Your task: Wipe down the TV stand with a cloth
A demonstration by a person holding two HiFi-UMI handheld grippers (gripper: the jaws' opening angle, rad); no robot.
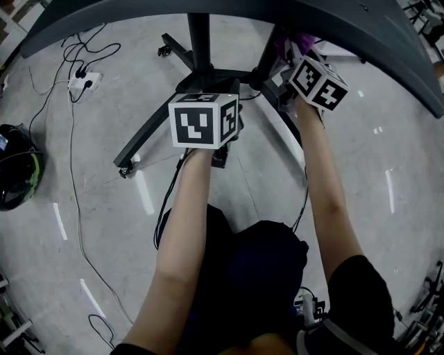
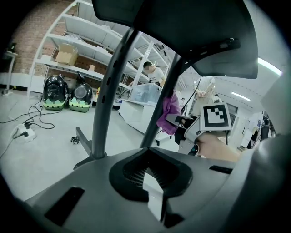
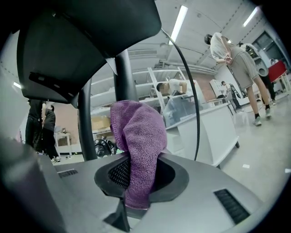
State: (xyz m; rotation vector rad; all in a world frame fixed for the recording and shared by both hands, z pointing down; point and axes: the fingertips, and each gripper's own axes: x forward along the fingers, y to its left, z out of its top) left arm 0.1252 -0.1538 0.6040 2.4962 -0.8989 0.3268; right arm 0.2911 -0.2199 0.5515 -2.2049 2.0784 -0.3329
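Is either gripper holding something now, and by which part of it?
The right gripper grips the purple cloth by one bunched end; the rest stands out beyond its jaws. The left gripper holds nothing, jaws together.

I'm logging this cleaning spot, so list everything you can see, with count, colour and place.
TV stand: one, black, on the grey floor ahead.
TV: one, dark grey, atop the stand.
Cloth: one, purple, clamped in the right gripper's jaws.
Power strip: one, white, floor at left.
Cables: several, black, floor at left.
Bags: two, black and green, below white shelving.
Left gripper: one, grey, jaws shut, empty.
Right gripper: one, grey, beside the stand.
Arms: two, bare.
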